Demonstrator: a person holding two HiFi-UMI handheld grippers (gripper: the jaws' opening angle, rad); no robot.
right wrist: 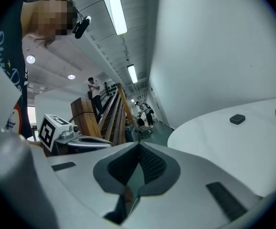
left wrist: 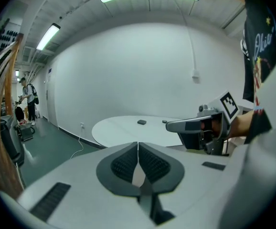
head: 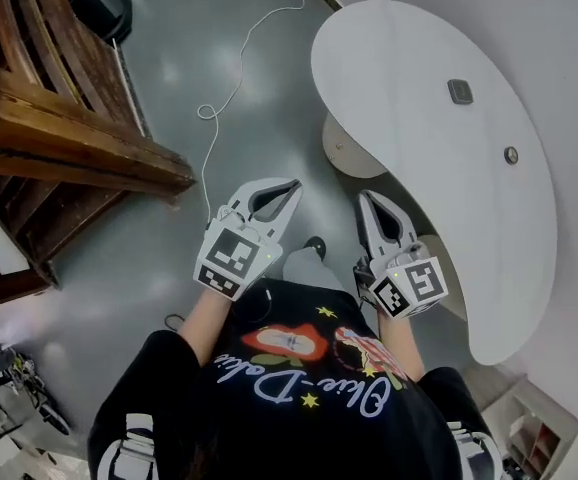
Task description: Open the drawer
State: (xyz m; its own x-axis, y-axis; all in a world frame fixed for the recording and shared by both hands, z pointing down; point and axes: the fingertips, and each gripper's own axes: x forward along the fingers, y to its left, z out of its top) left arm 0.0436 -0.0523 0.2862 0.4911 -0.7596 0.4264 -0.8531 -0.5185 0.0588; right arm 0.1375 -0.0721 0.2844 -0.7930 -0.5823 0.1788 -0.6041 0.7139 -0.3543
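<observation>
no drawer front shows in any view, so its place is a guess. it is likeliest under the white counter (head: 419, 88), near the beige base (head: 349, 150) tucked below the curved edge, or in the small shelved unit (head: 529, 430) at the lower right of the head view. judging by how drawers usually behave, it should be stiff and fairly light and slide along one straight line. the place to take hold is a handle or the lip of its front, pulling square to that front so it does not bind. which way it faces, and how its long axis lies, cannot be told from here. on the counter lie a small dark square piece (head: 459, 91) and a round button-like piece (head: 510, 155), well apart from both tools. the left hand-held gripper (head: 291, 187) is clenched, pads meeting with nothing between them. the right hand-held gripper (head: 368, 201) is likewise closed and empty, near the counter's edge.
</observation>
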